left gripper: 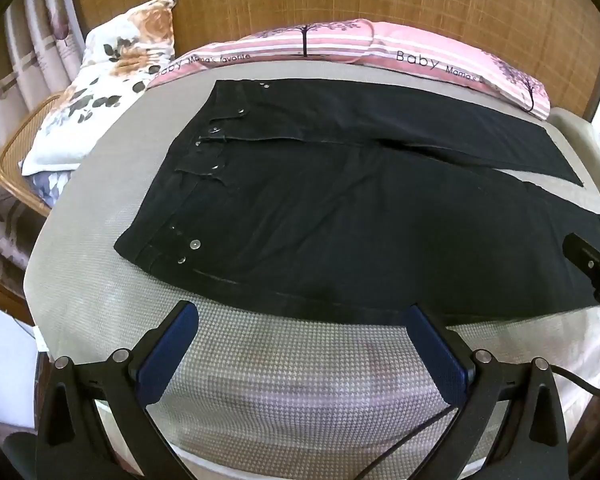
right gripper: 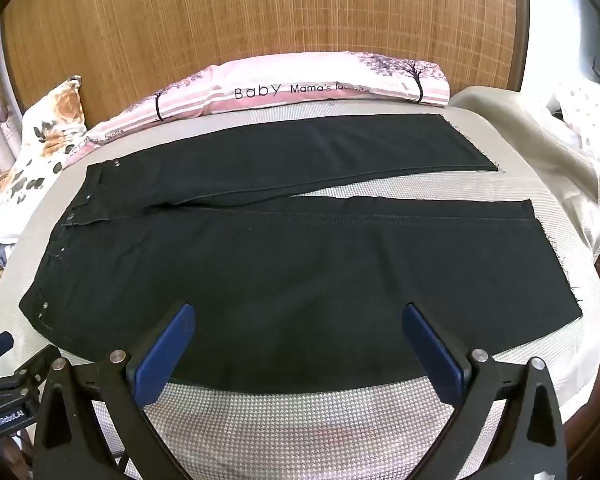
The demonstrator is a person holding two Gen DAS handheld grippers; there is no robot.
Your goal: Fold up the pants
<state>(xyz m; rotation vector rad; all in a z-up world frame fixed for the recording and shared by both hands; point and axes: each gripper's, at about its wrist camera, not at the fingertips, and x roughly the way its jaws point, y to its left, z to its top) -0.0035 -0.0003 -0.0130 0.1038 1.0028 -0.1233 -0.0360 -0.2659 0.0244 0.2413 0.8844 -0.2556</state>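
Black pants (left gripper: 340,208) lie flat on the bed, waistband with metal studs to the left, both legs stretched to the right and slightly apart; they also show in the right wrist view (right gripper: 300,272). My left gripper (left gripper: 302,316) is open and empty, its blue pads just short of the pants' near edge by the hip. My right gripper (right gripper: 298,316) is open and empty, hovering over the near leg's lower edge. The right gripper's tip (left gripper: 588,256) shows at the right of the left wrist view; the left gripper (right gripper: 8,384) shows at the lower left of the right wrist view.
The bed has a grey checked cover (right gripper: 300,420). A pink striped pillow (right gripper: 300,88) lies along the headboard, a floral pillow (left gripper: 100,92) at the far left on a rattan chair (left gripper: 12,152). A beige blanket (right gripper: 540,140) is bunched at the right.
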